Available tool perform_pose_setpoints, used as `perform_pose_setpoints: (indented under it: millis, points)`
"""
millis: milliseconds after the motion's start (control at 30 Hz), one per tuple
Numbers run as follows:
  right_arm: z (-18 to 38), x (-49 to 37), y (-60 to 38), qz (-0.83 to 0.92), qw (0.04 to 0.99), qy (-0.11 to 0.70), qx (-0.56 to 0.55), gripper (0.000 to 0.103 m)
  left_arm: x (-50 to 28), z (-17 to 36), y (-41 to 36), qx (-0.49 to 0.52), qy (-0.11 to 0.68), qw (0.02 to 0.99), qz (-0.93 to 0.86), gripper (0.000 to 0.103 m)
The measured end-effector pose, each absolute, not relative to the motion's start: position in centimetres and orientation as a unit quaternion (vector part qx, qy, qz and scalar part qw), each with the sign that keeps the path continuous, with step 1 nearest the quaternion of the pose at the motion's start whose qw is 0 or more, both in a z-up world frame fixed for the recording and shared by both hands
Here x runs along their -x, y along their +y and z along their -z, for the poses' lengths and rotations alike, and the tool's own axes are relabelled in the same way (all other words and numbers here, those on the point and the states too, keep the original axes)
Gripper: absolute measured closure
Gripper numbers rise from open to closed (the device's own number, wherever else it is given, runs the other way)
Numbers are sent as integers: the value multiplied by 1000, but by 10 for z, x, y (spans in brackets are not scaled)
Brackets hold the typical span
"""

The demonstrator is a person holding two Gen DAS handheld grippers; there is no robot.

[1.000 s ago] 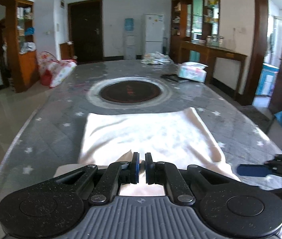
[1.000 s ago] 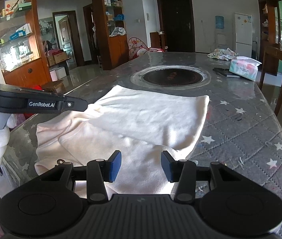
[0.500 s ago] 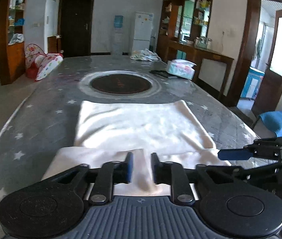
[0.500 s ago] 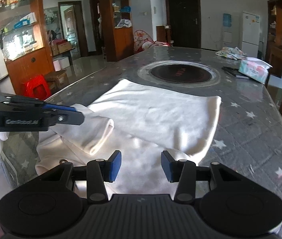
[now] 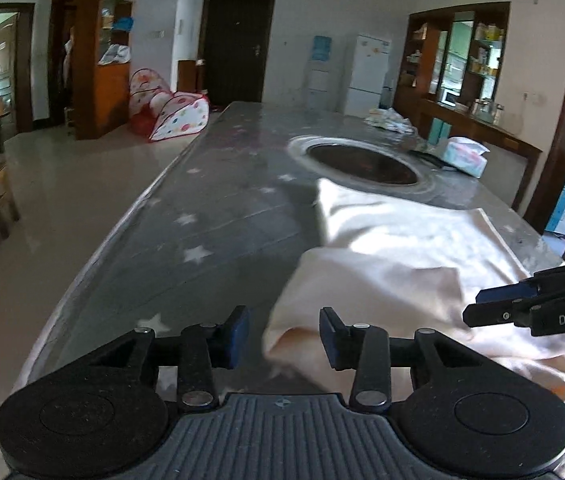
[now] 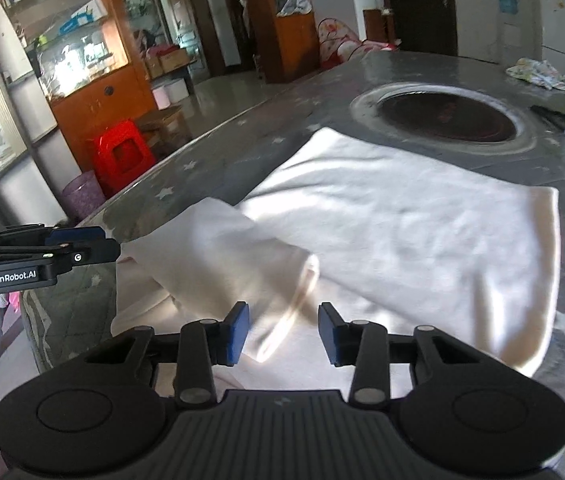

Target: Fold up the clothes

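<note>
A cream garment (image 5: pixel 410 248) (image 6: pixel 422 216) lies spread on the grey star-patterned table (image 5: pixel 218 240). One sleeve (image 6: pixel 234 248) is folded across its near part. My left gripper (image 5: pixel 284 336) hovers at the garment's near left edge. Its jaws are opening and its pads press on nothing, though the cloth's edge shows below the gap. My right gripper (image 6: pixel 283 332) hangs over the folded sleeve's cuff with its jaws closing and its pads off the cloth. Each gripper also shows in the other's view: the right gripper (image 5: pixel 502 304) and the left gripper (image 6: pixel 78 240).
A round dark recess (image 5: pixel 362 160) sits in the table beyond the garment. A tissue pack (image 5: pixel 464 156) and a bundle of cloth (image 6: pixel 538 72) lie farther back. The table's left edge (image 5: pixel 122 224) drops to the floor, where a red stool (image 6: pixel 122 152) stands.
My left gripper went from shut on the cloth to open and swung left. The sleeve now lies folded across the garment. My right gripper moved toward the sleeve and its jaws narrowed a little.
</note>
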State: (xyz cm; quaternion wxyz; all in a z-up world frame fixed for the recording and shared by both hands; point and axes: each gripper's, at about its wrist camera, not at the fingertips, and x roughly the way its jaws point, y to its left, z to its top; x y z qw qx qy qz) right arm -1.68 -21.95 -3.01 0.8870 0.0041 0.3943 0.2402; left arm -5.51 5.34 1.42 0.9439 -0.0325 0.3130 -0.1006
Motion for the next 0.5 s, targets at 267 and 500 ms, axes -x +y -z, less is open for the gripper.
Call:
perform_pose_setpoints:
  millis: [267,500]
  points:
    - [27,16,-205,-229,898,376,25,99,62,-7,57,35,317,941,113,51]
    - [-15,28,-213,-225,920,319,43,100,65,-5,42,22,318,940,125,44]
